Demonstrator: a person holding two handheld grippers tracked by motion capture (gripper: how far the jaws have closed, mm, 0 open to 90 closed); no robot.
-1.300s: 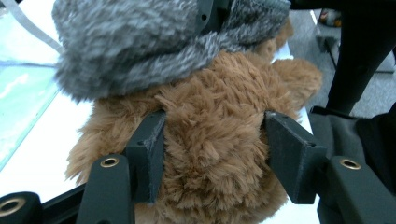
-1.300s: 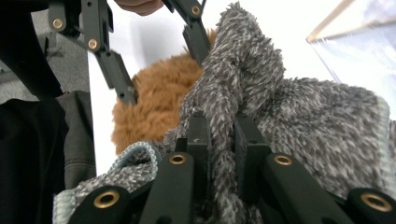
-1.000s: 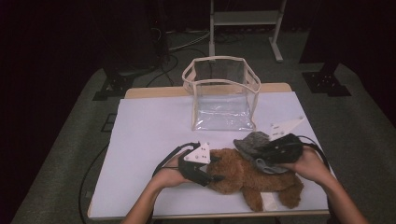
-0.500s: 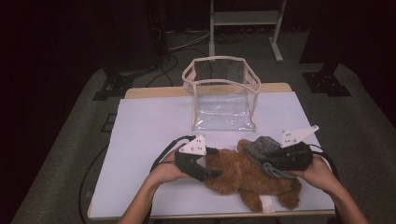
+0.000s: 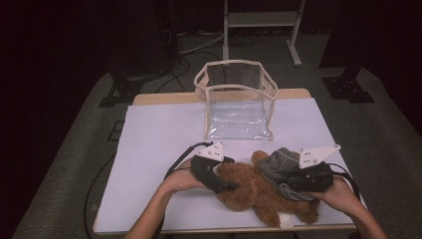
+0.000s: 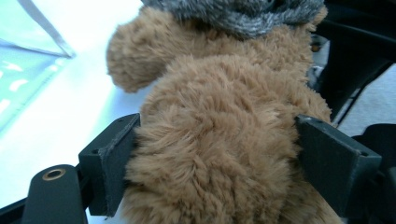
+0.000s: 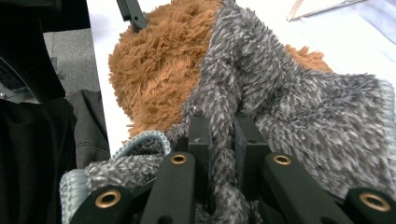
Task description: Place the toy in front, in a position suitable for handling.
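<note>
Teddy bear (image 5: 259,194): brown plush toy lying on its side at the lower centre of the high view, on the white table cover (image 5: 159,144) near the front edge, its head toward the right of the frame
Grey garment (image 5: 281,167): fuzzy knitted piece draped over the bear's upper body, right of centre in the high view; a pale blue ribbed hem shows at the lower left of the right gripper view
Left gripper (image 5: 226,177): low centre-left of the high view, at the bear's left end; in the left gripper view its jaws stand wide on either side of the brown fur, having just been opening, with the plush between them and bulging up to both pads (image 6: 116,158)
Right gripper (image 7: 223,140): lower right of the high view, over the bear's head end; jaws clenched on a fold of the grey garment, pinched between the two pads
Clear bag (image 5: 239,102): transparent open-topped pouch with cream trim, standing upright at upper centre of the high view, well apart from the bear
</note>
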